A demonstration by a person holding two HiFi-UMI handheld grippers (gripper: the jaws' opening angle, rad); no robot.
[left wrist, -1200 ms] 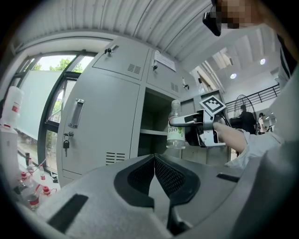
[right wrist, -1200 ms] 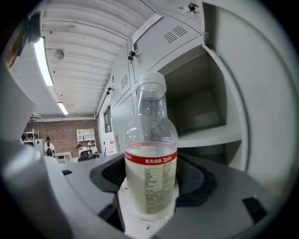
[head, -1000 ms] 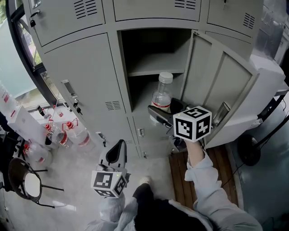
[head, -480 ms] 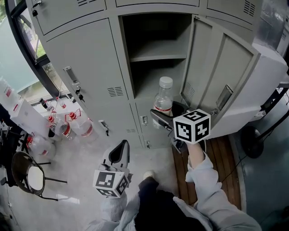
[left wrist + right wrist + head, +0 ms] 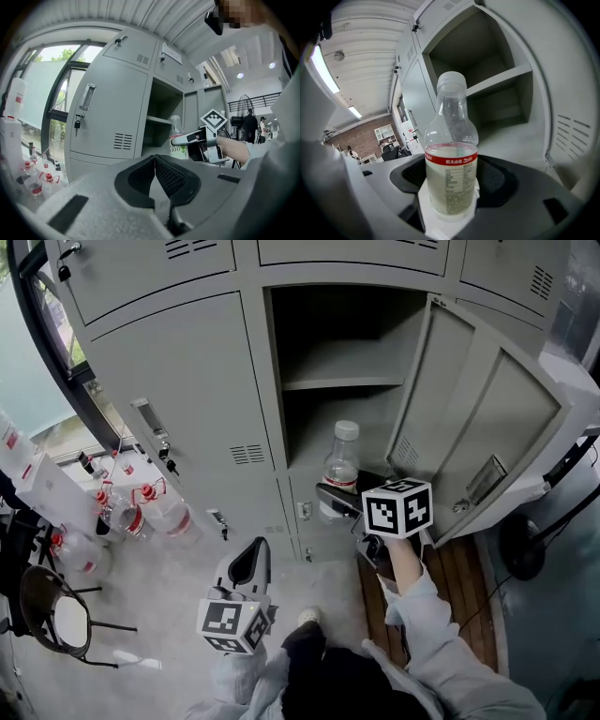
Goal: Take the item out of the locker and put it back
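R hand-held gripper (image 5: 336, 502): jaws set partway apart, clamped on clear plastic bottle (image 5: 450, 165) at its lower body, one pad each side. Bottle upright, white cap on, red band at top of label, pale liquid up to approx the band. Bottle sits out in front of the open locker compartment (image 5: 309, 432); cannot tell if its base is past the sill. Beyond the R jaws, behind the bottle: shelf (image 5: 342, 381) dividing the compartment, nothing on it in view. Locker door (image 5: 473, 423) swung open to the R of this hand-held gripper, close beside it.

L hand-held gripper (image 5: 154, 174): pads meeting at the tips, nothing between them. It is held lower and well apart to the L of the R one, pointing toward the closed locker door (image 5: 110, 117) w/ vent slots and a padlocked handle. From it the bottle shows ahead and to the R.

Floor, far L of L hand-held gripper: several clear jugs w/ red caps (image 5: 141, 507), a round chair (image 5: 52, 620)
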